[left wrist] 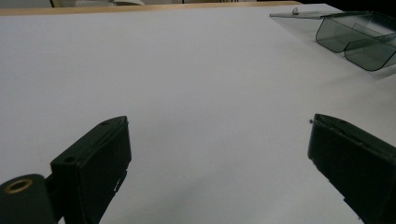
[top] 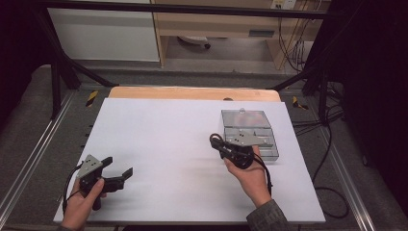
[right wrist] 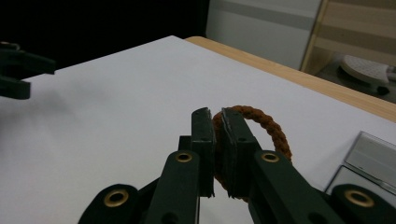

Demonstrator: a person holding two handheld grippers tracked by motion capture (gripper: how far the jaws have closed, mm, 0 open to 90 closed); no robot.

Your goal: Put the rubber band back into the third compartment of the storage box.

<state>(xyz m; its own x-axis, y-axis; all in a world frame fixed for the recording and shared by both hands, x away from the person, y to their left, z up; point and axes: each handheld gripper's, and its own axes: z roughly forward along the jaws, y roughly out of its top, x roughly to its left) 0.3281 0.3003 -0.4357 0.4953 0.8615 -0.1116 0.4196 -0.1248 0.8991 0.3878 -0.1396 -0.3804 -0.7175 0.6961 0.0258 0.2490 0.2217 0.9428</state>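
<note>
The left tool (top: 117, 174) is held spread and empty over the white counter (top: 159, 144), while the right tool (right wrist: 215, 128) is clenched on a rust-brown braided cord ring (right wrist: 261, 123), partly hidden behind its jaws, beside the smoky transparent plastic compartment box (top: 250, 130).

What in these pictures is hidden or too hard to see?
- Brown braided ring, right gripper view: lower half hidden behind the shut fingers.
- Clear box, high view: near part covered by the right gripper; contents unclear.
- Box, left gripper view: cut off by the right edge.
</note>
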